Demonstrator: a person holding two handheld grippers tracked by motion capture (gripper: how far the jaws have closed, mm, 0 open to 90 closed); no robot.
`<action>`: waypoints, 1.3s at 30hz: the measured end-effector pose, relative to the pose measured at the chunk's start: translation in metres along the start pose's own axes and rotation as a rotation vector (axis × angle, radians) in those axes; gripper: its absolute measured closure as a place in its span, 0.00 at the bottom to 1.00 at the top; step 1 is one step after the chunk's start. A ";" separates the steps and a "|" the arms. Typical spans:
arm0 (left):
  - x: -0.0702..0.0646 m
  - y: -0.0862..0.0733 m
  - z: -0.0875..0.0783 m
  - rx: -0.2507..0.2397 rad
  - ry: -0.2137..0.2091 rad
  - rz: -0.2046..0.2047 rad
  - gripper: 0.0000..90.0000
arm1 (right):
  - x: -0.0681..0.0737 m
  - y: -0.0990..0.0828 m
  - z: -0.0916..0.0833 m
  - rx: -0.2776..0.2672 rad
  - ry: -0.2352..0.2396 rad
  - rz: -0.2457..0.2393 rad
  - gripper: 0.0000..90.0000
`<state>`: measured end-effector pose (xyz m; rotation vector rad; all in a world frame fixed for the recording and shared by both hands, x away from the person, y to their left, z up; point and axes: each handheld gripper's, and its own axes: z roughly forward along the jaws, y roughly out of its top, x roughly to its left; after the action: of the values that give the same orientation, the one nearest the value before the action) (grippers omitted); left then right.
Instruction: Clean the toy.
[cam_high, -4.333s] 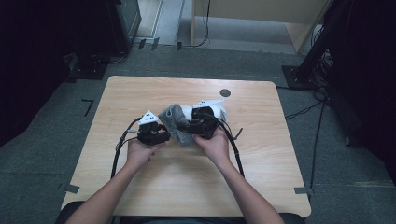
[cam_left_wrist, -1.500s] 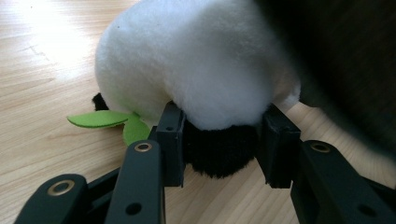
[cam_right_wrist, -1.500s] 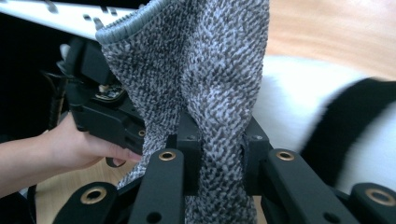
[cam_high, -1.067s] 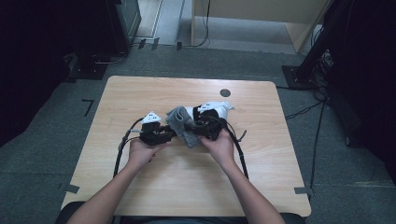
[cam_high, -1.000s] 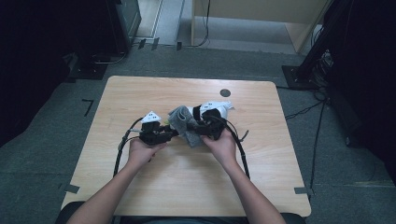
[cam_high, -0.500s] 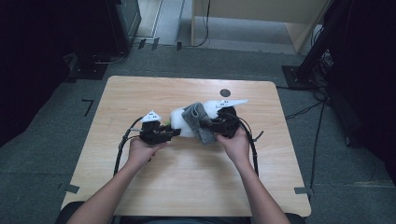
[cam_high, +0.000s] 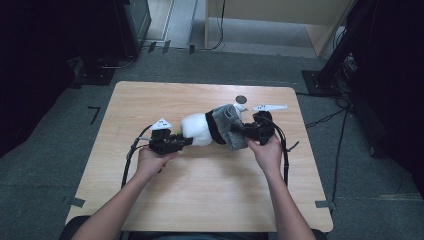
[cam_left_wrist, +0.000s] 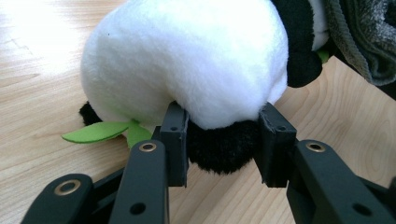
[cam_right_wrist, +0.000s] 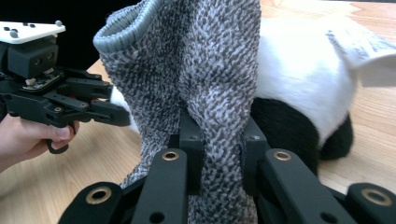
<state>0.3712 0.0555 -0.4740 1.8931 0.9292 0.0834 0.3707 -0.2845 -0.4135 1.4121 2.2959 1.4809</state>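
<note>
Light wooden desk (cam_high: 200, 200), rounded corners, carries everything. Mid-desk: white-and-black plush panda toy (cam_high: 197, 129) lying on the wood between the two tongs, with a grey knitted sock (cam_high: 229, 125) bunched over its right end.

Left tongs (cam_high: 186, 141): clamped on a black fuzzy limb at the toy's left end, pads (cam_left_wrist: 176, 135) pressed into the fur on both sides, white body bulging just above them. Green felt leaf (cam_left_wrist: 95, 132) pokes out from under the toy, left of that grip.

Right tongs (cam_high: 236, 131): nearly fully closed, pinching a fold of the sock, knit squeezed between the pads (cam_right_wrist: 191, 140). Sock's ribbed cuff stands up above the grip; toy's white body and black limb sit directly behind the sock.

Small dark round mark (cam_high: 241, 99) on the desk beyond the toy, well apart.
</note>
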 end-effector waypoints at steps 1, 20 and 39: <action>0.000 0.000 0.000 0.001 0.001 -0.001 0.68 | -0.002 -0.001 -0.001 -0.002 -0.005 0.002 0.87; 0.004 -0.001 -0.002 0.009 0.019 -0.006 0.70 | -0.044 -0.023 -0.010 -0.014 -0.111 0.115 0.86; 0.002 0.009 -0.024 0.015 -0.090 0.047 0.71 | -0.013 0.006 -0.048 -0.168 -0.114 0.002 0.86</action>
<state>0.3677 0.0727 -0.4550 1.9165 0.8267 0.0192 0.3589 -0.3260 -0.3887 1.4133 2.0521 1.5108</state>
